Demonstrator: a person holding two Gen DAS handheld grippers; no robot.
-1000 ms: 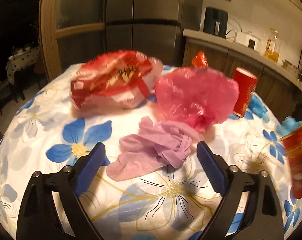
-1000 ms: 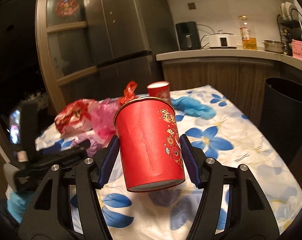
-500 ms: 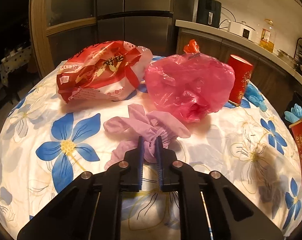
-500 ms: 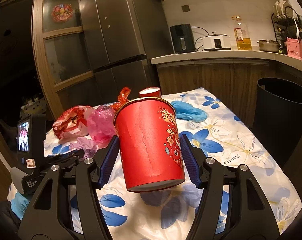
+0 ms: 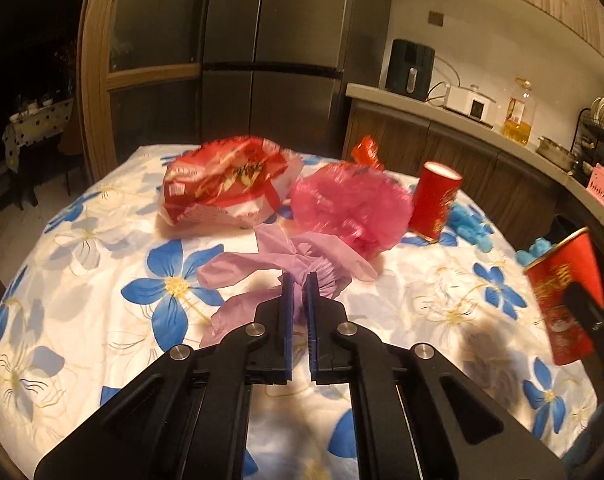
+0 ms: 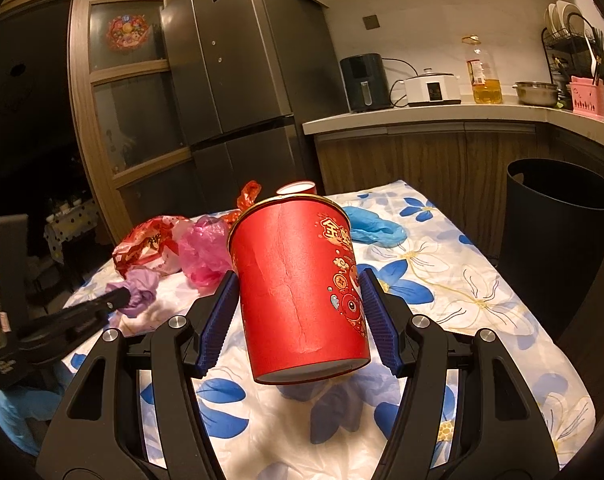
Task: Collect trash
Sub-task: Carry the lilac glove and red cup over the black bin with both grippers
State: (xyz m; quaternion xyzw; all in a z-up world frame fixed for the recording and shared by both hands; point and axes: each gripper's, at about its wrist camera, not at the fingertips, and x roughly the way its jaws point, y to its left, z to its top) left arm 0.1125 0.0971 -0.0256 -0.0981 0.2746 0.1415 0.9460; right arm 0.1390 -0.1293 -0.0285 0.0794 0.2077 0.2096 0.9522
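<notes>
Purple glove (image 5: 285, 268), limp and light, is pinched at its bunched middle above the tablecloth (image 5: 101, 280) by the left gripper (image 5: 296, 284); stiff, crushable red paper cup (image 6: 302, 288) is clamped mid-wall by the right gripper (image 6: 297, 316).

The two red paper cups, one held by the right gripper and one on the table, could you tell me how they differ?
The held cup is clamped in the right gripper, lifted off the tablecloth; the far cup stands on the cloth, ungripped. The held cup tilts; the far cup stands nearly upright. The far cup sits beside the pink bag; the held cup is nearer the black bin. Both are red with printed decoration and open side up.
</notes>
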